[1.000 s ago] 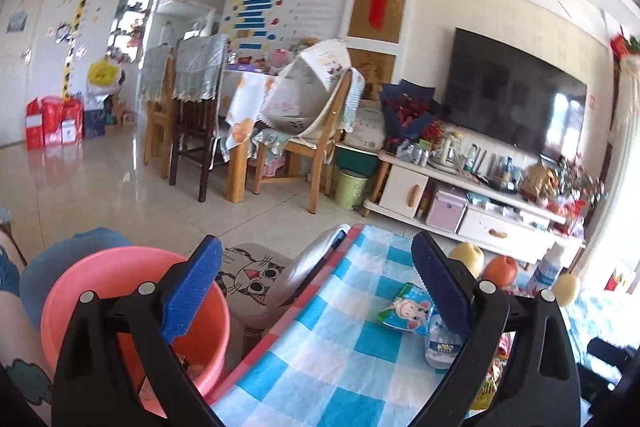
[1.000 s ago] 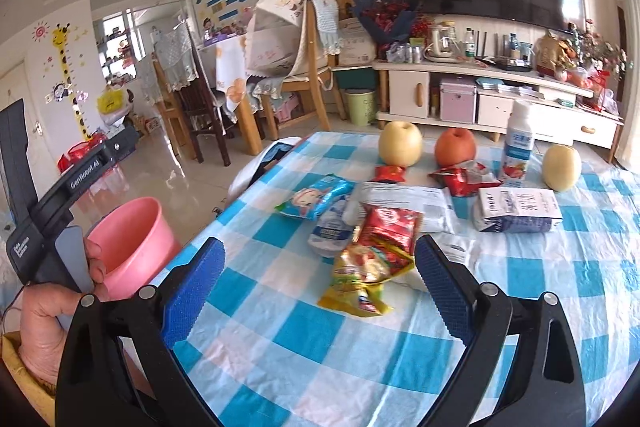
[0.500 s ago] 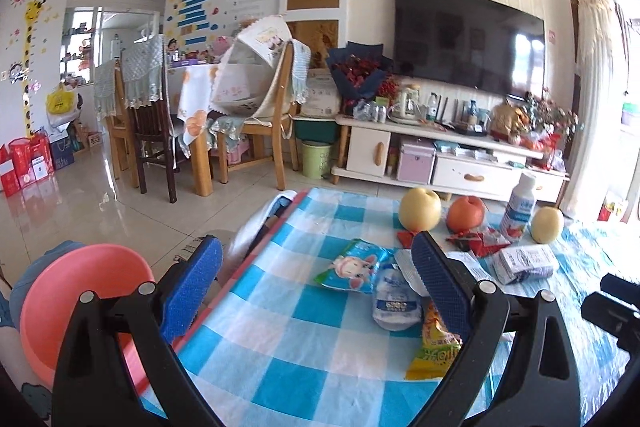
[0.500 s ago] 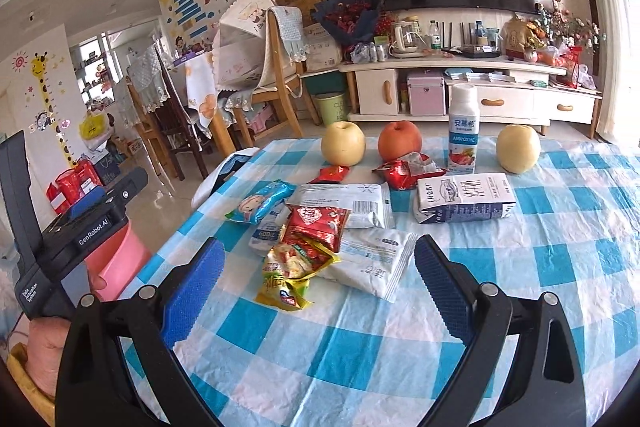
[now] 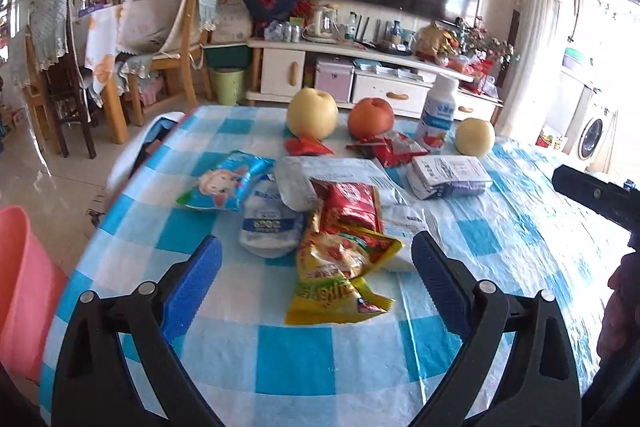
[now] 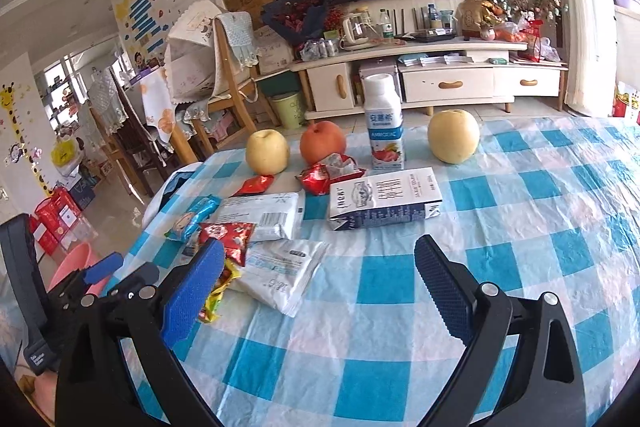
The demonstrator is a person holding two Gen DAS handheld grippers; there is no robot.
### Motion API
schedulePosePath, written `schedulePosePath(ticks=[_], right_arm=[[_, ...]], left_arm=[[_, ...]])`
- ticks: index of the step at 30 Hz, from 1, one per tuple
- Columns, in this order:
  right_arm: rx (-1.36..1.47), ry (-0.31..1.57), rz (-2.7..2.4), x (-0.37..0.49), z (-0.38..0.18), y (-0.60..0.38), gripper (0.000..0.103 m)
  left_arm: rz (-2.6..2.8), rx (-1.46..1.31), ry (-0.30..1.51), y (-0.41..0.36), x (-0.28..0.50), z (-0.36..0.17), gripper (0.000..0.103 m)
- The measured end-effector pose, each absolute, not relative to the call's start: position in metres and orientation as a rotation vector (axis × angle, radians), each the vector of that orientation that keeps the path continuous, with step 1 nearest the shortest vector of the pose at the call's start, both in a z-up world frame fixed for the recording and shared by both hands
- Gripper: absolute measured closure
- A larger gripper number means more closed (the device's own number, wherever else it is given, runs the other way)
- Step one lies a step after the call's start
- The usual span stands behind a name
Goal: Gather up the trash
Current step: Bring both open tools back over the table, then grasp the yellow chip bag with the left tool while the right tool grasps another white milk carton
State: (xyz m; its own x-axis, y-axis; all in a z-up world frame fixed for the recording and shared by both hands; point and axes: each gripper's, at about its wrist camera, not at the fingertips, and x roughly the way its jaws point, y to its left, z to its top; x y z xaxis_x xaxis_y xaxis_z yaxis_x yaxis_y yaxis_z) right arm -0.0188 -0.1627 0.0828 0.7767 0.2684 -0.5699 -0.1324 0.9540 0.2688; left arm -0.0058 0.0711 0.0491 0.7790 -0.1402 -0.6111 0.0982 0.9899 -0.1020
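Observation:
Wrappers lie in a heap on the blue-checked tablecloth (image 5: 292,359): a yellow snack bag (image 5: 340,275), a red packet (image 5: 352,207), a blue cartoon packet (image 5: 226,183), white pouches (image 5: 270,227) and a flattened milk carton (image 6: 384,197). My left gripper (image 5: 316,283) is open and empty, its jaws either side of the yellow bag's near end, above the table. My right gripper (image 6: 316,291) is open and empty above the cloth, right of a white pouch (image 6: 280,267). The pink basin (image 5: 20,291) stands off the table's left edge.
Two yellow pears (image 6: 267,151) (image 6: 453,135), a red apple (image 6: 322,147) and a yogurt bottle (image 6: 383,123) stand at the table's far side. Beyond are chairs (image 5: 176,39), a TV cabinet (image 6: 440,79) and a green bin (image 5: 228,85).
The left gripper has swung right from the pink basin to over the table and closed in on the yellow bag. The right gripper has moved right along the table. Both stay open.

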Motion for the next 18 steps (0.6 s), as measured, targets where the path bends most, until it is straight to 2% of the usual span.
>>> schedulePosePath(ticks=[8, 18], right_arm=[[0.21, 0.718, 0.167, 0.019, 0.065, -0.192, 0.008], [0.229, 0.782, 0.151, 0.088, 0.029, -0.218, 0.008]], left_arm=[[-0.13, 0.015, 0.77, 0.047, 0.012, 0.016, 0.007], [-0.118, 0.059, 0.825, 0.04, 0.025, 0.003, 0.008]])
